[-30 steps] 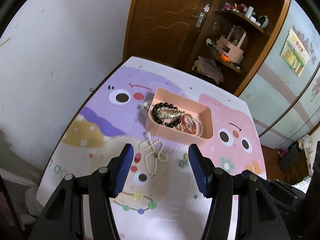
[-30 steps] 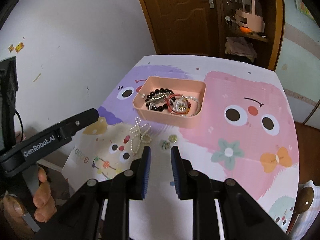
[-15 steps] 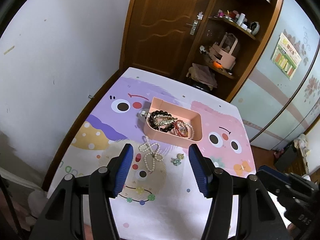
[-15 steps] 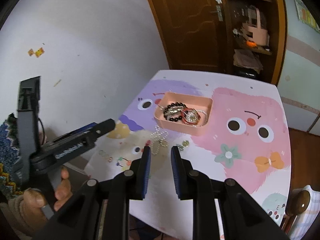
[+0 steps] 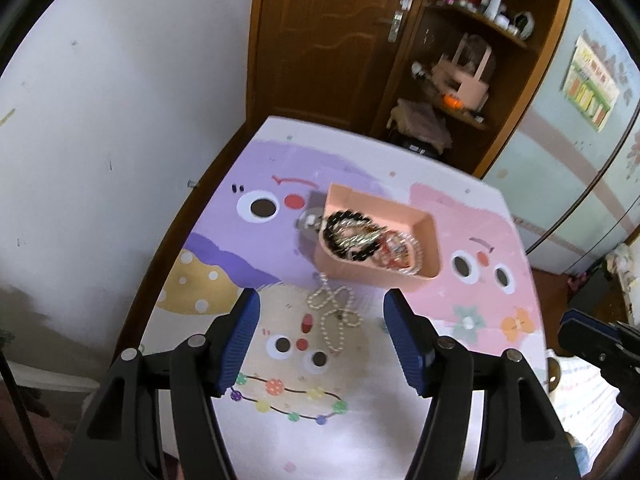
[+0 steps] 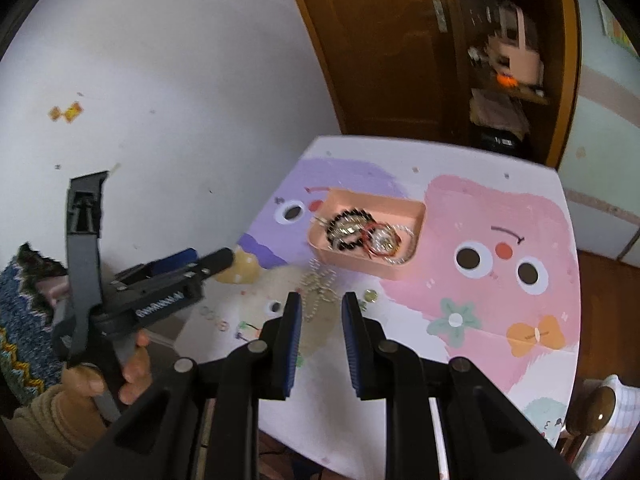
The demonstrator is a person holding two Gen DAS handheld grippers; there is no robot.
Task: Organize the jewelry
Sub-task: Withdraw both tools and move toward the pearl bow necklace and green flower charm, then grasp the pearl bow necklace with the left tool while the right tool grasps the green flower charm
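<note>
A pink tray (image 5: 432, 232) (image 6: 416, 210) on the cartoon-print table holds a black bead bracelet (image 5: 334, 236) (image 6: 340, 226), a red bracelet (image 6: 380, 240) and other tangled pieces. A pearl necklace (image 5: 334, 312) (image 6: 318, 286) lies on the mat just in front of the tray. Small earrings (image 6: 370, 296) lie to its right. My left gripper (image 5: 320, 316) is open and empty, held above the necklace. My right gripper (image 6: 320, 312) is partly open and empty, back from the table's near edge. The left gripper also shows in the right wrist view (image 6: 192, 264).
The table (image 5: 360, 440) stands against a white wall (image 5: 120, 120) on the left. A brown door (image 5: 320, 40) and a shelf unit (image 5: 472, 60) with a pink basket are behind it. A wooden chair knob (image 6: 592, 404) is at the near right.
Both grippers drew back and up from the table over the last second, so tray and necklace looked smaller. The left has since come closer again. Nothing was picked up.
</note>
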